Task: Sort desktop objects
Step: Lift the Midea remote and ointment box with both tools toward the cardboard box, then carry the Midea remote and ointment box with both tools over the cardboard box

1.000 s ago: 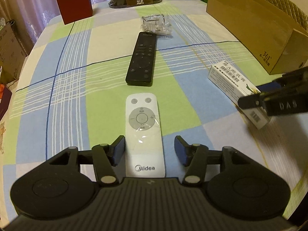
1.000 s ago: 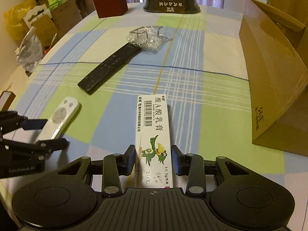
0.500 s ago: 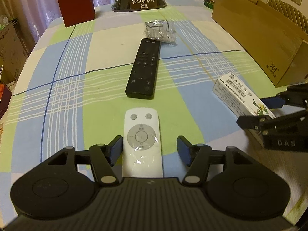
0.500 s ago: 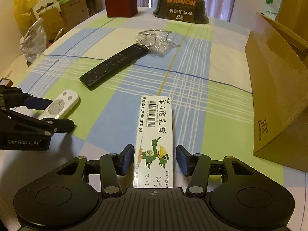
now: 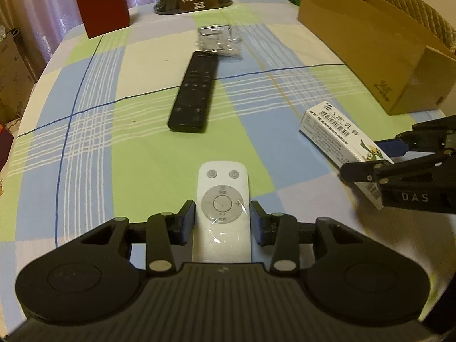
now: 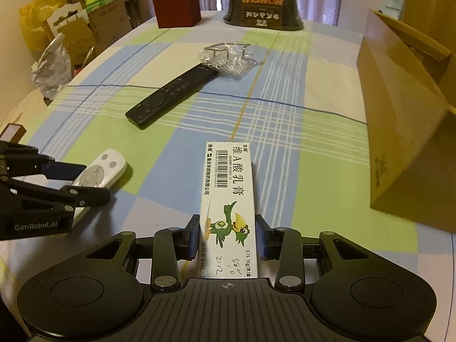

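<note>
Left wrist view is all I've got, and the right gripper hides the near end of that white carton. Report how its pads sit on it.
Observer: In the right wrist view, the right gripper has a pad against each long side of the white carton, level with the green bird print.
Operator: Read me what's on the hidden end.
Observer: Handwritten digits sit there, close to the gripper body; I can't read them surely.
Operator: Check past the table's left edge.
Observer: A yellow bag and a crumpled clear plastic bag stand beyond it.
</note>
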A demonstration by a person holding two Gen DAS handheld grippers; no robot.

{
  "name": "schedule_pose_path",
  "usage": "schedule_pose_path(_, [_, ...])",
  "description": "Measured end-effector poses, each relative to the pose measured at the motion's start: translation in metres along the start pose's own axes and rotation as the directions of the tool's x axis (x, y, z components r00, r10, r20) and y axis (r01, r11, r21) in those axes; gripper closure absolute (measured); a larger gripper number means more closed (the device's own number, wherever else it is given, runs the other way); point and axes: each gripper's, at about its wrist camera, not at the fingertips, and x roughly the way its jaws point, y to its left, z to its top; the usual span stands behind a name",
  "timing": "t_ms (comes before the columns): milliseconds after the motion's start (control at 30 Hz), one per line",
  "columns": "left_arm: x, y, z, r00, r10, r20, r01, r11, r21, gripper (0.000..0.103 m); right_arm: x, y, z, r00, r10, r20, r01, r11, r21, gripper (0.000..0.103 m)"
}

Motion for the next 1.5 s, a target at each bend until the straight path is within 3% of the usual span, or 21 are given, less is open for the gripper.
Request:
schedule_pose_path(800, [-0.086,-0.072,0.012,0.991,-0.072,0.113,0.062,0.993,0.096,0.068,-0.117,-0.017,-0.017,0.988,-0.068,0.140,0.055,0.994,0.095,0.066])
schedule_pose_path(1500, [-0.114,-0.114,0.026,0.980,-0.108,0.170,0.079,0.983,0.166,0.068,-0.170,-0.041,-0.027,0.969,-0.104,0.225,0.070,0.985,0.155,0.066])
